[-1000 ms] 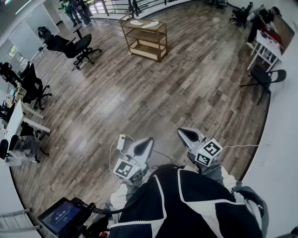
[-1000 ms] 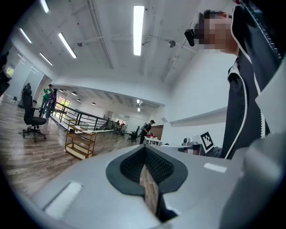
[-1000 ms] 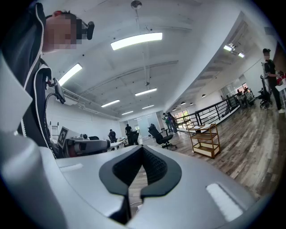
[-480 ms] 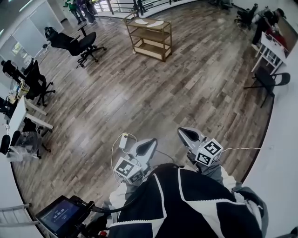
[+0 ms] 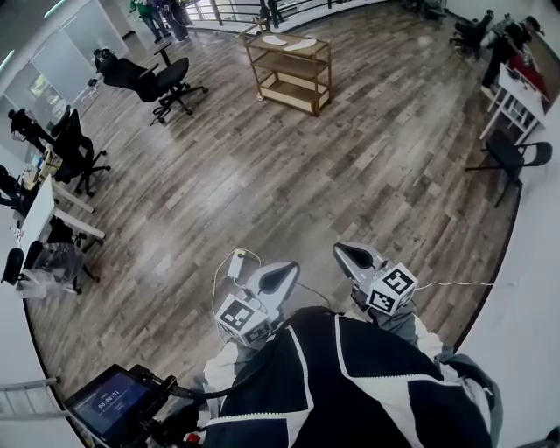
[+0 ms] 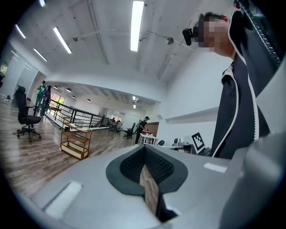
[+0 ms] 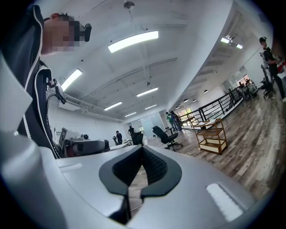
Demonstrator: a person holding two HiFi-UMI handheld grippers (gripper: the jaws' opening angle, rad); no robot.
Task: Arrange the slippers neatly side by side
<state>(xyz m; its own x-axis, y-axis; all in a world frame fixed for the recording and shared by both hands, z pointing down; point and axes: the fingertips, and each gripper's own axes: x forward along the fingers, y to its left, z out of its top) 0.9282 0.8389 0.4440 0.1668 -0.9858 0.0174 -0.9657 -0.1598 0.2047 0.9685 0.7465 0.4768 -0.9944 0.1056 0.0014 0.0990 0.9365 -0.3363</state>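
Note:
Two pale flat things (image 5: 289, 41), possibly the slippers, lie on top of a wooden shelf cart (image 5: 296, 77) far across the room. They are too small to tell for sure. I hold both grippers close to my body, pointing toward the cart. My left gripper (image 5: 284, 269) is shut with nothing between its jaws, as the left gripper view (image 6: 144, 150) shows. My right gripper (image 5: 346, 252) is shut and empty as well (image 7: 142, 151). The cart also shows small in the left gripper view (image 6: 76, 143) and the right gripper view (image 7: 212, 135).
Wooden floor (image 5: 289, 192) stretches between me and the cart. Black office chairs (image 5: 162, 80) and desks (image 5: 44, 219) line the left side. A white table (image 5: 516, 96) and a black chair (image 5: 507, 157) stand at right. People stand at the far railing (image 5: 162, 13). A screen (image 5: 114, 404) sits at bottom left.
The head view has shifted, so the cart and the chairs sit a little further right in the picture. Both grippers stay shut and held in the same place near my body.

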